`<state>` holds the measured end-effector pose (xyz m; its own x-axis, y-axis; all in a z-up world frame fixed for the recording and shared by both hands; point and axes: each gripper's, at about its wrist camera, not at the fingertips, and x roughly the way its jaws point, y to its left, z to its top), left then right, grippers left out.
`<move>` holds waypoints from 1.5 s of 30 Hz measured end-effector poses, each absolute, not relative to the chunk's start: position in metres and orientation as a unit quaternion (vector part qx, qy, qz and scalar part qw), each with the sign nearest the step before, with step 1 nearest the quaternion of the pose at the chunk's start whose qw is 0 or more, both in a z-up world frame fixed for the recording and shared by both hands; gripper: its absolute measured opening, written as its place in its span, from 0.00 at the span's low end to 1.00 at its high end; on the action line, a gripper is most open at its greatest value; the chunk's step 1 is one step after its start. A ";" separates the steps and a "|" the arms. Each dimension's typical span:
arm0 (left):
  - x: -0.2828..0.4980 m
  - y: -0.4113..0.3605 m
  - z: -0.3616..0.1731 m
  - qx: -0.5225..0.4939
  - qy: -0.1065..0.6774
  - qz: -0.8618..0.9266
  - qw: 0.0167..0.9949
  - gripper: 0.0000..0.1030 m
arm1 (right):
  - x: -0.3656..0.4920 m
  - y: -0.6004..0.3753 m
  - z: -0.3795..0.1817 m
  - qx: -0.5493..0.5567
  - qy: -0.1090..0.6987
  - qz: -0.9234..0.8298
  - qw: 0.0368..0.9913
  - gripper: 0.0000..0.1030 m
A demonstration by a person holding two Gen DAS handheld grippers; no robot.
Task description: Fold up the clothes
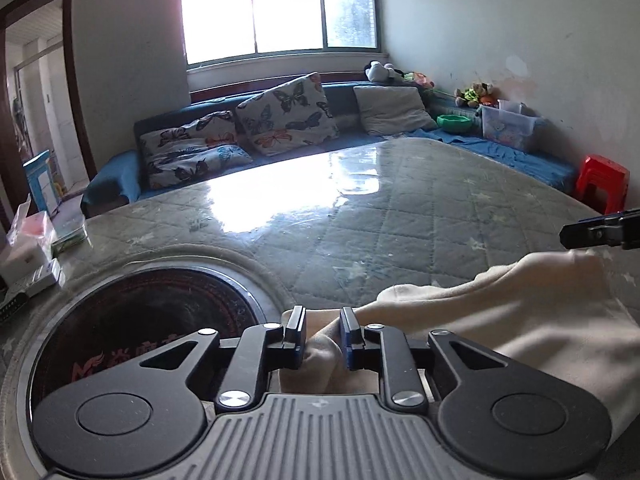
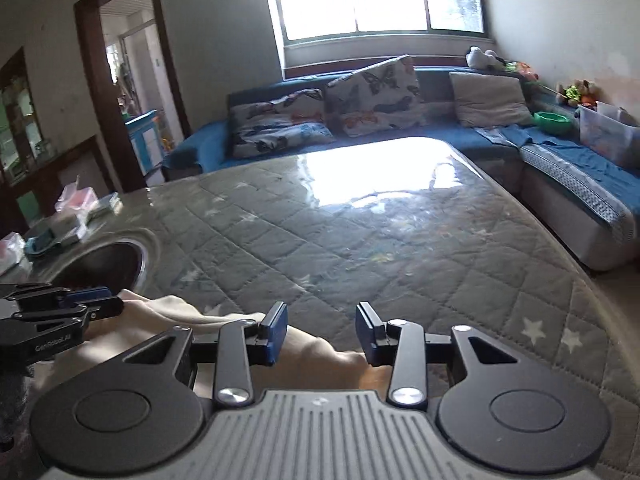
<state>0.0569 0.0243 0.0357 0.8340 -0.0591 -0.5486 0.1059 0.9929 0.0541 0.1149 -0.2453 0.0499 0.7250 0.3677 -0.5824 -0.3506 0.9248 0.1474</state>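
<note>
Cream garment (image 1: 500, 304) is seen between the parted pads of left claw (image 1: 323, 338); right claw (image 2: 321, 334) is held open above it.

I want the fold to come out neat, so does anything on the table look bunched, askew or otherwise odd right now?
The cream garment lies rumpled along the near edge of the quilted table cover, not spread flat. Nothing looks spilled or damaged.
</note>
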 end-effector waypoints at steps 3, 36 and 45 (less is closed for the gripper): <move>0.034 0.031 0.051 0.023 0.266 -0.045 0.963 0.37 | 0.103 -0.232 0.055 -0.029 0.299 0.226 0.926 0.36; -0.058 0.059 0.044 -0.040 0.328 -0.105 0.938 0.25 | 0.071 -0.153 0.029 -0.083 0.326 0.312 0.888 0.31; -0.040 0.034 0.042 -0.003 0.313 -0.124 0.942 0.25 | 0.099 -0.112 0.029 -0.118 0.342 0.350 0.864 0.27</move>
